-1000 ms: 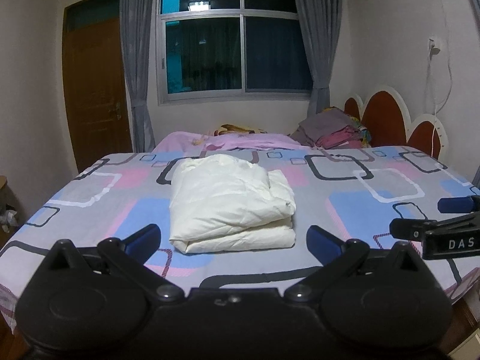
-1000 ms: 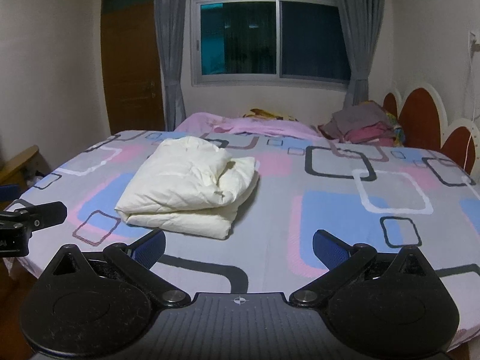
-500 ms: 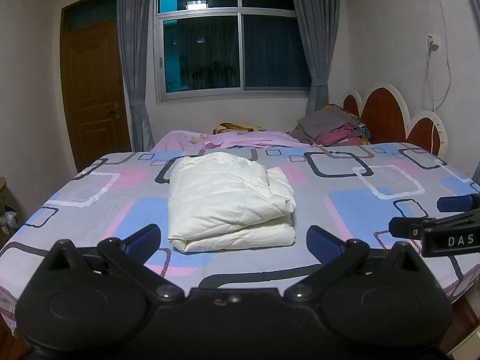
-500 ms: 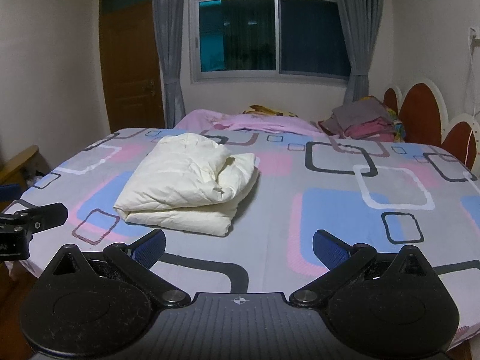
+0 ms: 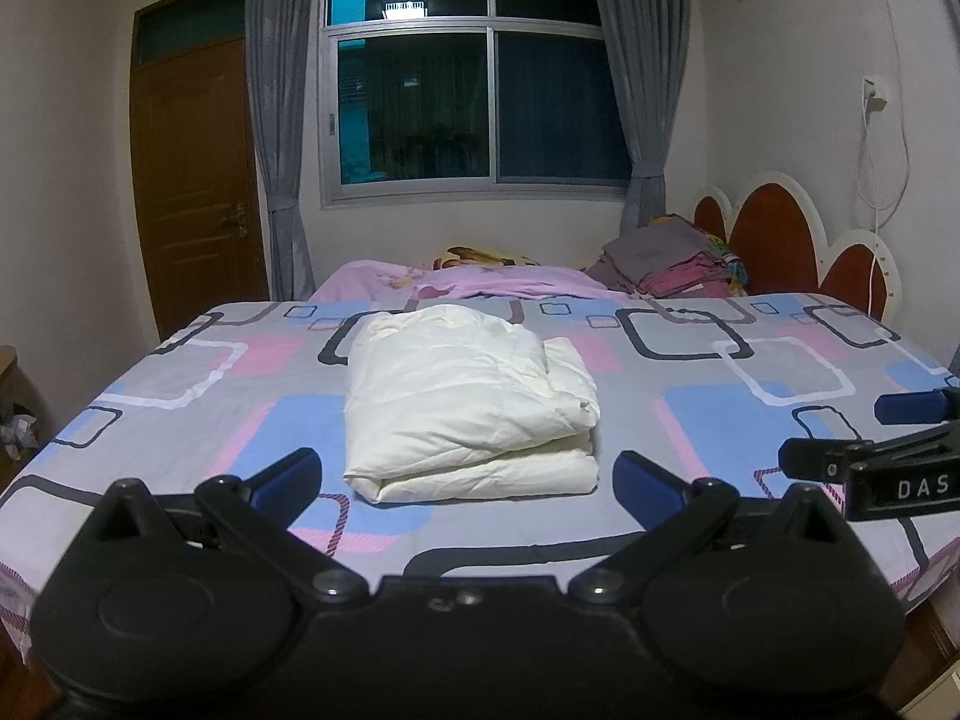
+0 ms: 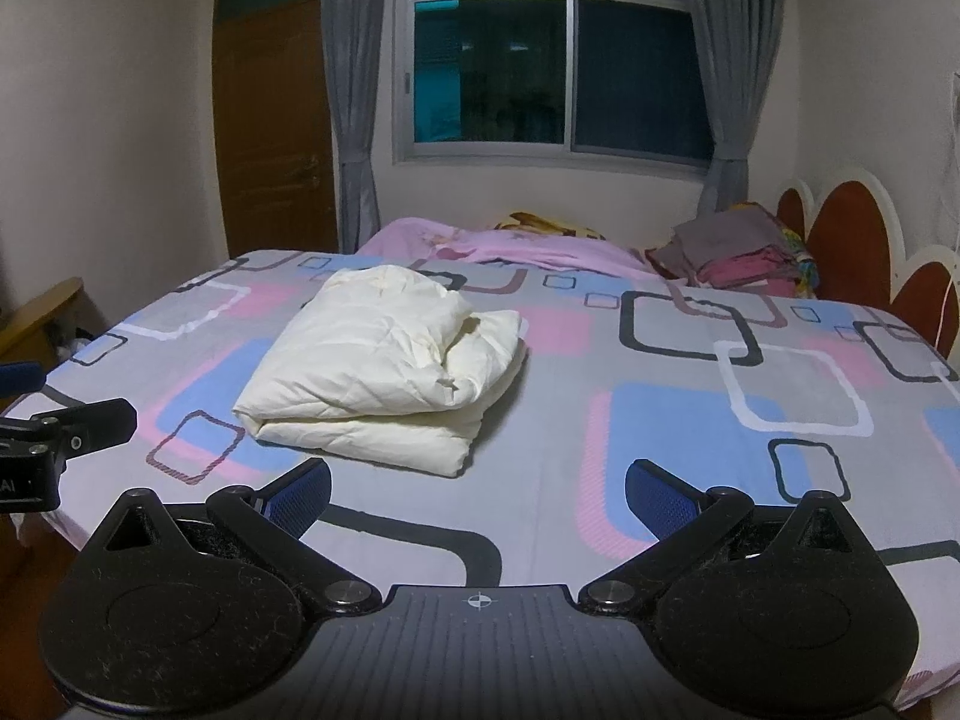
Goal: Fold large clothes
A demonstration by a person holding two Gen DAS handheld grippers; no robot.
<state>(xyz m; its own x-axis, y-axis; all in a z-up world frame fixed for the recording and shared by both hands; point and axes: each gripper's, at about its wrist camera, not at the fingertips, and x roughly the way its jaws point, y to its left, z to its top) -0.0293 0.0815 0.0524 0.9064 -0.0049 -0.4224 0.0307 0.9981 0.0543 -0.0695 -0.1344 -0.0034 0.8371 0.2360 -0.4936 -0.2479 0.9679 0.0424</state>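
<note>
A cream-white puffy garment (image 5: 468, 402) lies folded into a thick rectangle on the bed, also in the right wrist view (image 6: 384, 366). My left gripper (image 5: 468, 480) is open and empty, held back from the garment's near edge. My right gripper (image 6: 477, 495) is open and empty, near the bed's front edge, with the garment ahead to its left. The right gripper's side shows at the right in the left wrist view (image 5: 870, 456). The left gripper shows at the left edge of the right wrist view (image 6: 48, 438).
The bed (image 5: 750, 372) has a sheet with pink, blue and grey squares. A pink blanket (image 5: 480, 282) and a stack of folded clothes (image 5: 672, 264) lie at its far side by the headboard (image 5: 774, 240). A door (image 5: 192, 180) and window (image 5: 474, 108) stand behind.
Both grippers have drawn back and tilted up slightly, so the bed and garment sit a little lower in view. The garment has not moved. Both jaws stay open.
</note>
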